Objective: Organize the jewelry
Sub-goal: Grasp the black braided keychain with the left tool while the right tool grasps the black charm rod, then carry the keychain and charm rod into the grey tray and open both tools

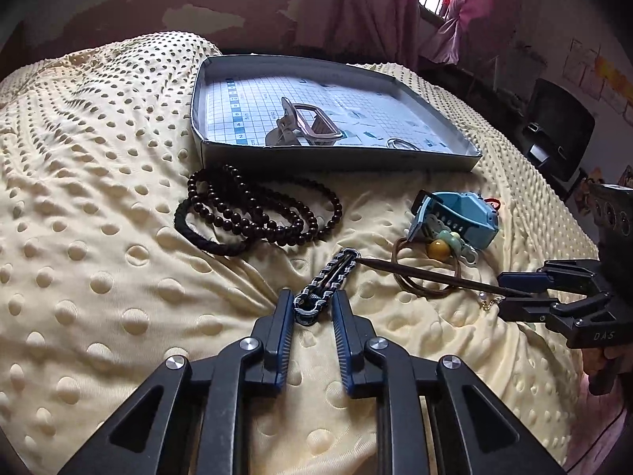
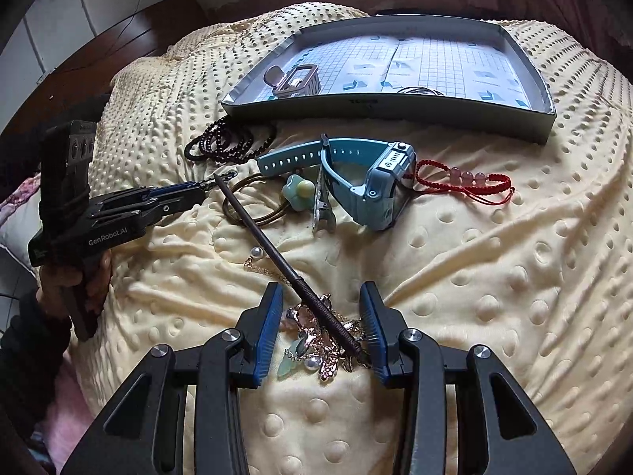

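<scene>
The left gripper (image 1: 312, 312) is spread, its jaws set either side of the near end of a striped hair clip (image 1: 327, 283) that lies flat on the yellow blanket (image 1: 99, 237); no pad is seen pressing it, so it is judged bracketed for a pinch and not yet held. The clip's long axis points toward 1 o'clock from that gripper, which suits a grasp across its narrow width.

The right gripper (image 2: 321, 326) is likewise released, straddling a tangle of gold chain and pearls (image 2: 324, 340) and the ribbed end of a dark hair stick (image 2: 285, 261). The stick runs away toward 11 o'clock, its tip lying over a brown hair tie (image 2: 245, 206). It crosses the gap slantwise, nearer the right-hand pad, so a closure is judged likely to catch the chain with it.

Farther out, at 12 o'clock from the right gripper, a blue watch (image 2: 368, 182) rests on its side, with a red cord bracelet (image 2: 463, 182) just beside it at 3 o'clock and a green flower clip (image 2: 300, 192) at its 9 o'clock. Dark bead strands (image 1: 261, 209) are heaped at 11 o'clock from the left gripper.

Beyond all these stands the shallow tray (image 1: 336, 156), lined with grid paper. A claw clip (image 1: 304, 126) and a ring (image 1: 399, 144) already lie in it, so it is taken as the collecting place; most pieces remain outside it on the bed.
</scene>
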Tool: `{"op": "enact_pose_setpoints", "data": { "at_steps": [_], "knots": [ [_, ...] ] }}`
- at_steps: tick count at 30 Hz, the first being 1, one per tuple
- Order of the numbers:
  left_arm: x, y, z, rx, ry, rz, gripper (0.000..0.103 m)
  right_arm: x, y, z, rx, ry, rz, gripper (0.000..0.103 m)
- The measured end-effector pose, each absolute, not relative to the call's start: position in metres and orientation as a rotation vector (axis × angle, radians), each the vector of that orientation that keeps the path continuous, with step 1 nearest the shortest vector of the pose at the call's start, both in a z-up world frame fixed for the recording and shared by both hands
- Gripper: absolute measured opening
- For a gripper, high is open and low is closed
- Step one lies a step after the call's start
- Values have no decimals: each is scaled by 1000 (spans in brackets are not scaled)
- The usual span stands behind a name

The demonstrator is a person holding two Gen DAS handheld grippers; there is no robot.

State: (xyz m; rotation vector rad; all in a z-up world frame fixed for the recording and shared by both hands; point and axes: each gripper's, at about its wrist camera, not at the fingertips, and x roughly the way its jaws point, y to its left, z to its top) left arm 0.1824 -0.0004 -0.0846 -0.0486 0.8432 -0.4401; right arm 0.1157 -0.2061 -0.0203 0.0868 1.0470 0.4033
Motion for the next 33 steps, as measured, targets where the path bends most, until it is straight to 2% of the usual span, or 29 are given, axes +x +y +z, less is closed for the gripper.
{"op": "enact_pose_setpoints", "data": {
  "at_steps": [15, 19, 25, 33],
  "knots": [
    [187, -14, -82, 28, 836, -394, 24, 110, -205, -23, 114, 1029, 376, 36],
    [183, -15, -80, 43, 822, -363, 16, 105, -206, -23, 120, 1022, 380, 36],
    [169, -16, -75, 41, 802, -314, 16, 101, -208, -21, 125, 1011, 392, 36],
    [128, 4, -69, -115, 788, -162, 16, 94, -205, -20, 107, 1002, 416, 36]
  ]
}}
